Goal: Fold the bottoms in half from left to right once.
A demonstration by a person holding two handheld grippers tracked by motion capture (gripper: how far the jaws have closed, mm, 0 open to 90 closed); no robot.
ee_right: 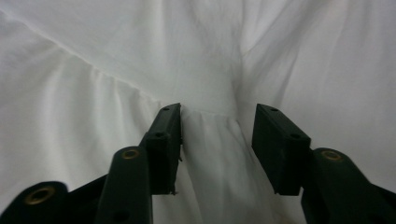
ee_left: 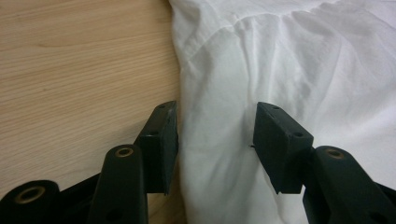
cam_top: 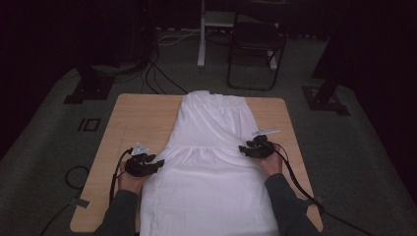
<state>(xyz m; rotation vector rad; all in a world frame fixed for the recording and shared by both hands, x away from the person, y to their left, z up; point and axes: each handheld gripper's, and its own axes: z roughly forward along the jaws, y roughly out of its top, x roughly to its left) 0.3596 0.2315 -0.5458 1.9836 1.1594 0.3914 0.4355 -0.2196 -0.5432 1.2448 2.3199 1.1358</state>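
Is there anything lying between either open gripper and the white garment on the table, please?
Nothing visible does. The left gripper sits at the white garment's left edge, jaws open over the cloth beside bare table. The right gripper is at the right edge, jaws open directly over the gathered seam.

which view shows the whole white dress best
The high view: the white dress lies flat along the wooden table, its outline visible apart from the hem. The left gripper view shows its edge against the wood between open jaws; the right gripper view shows a gathered seam up close.
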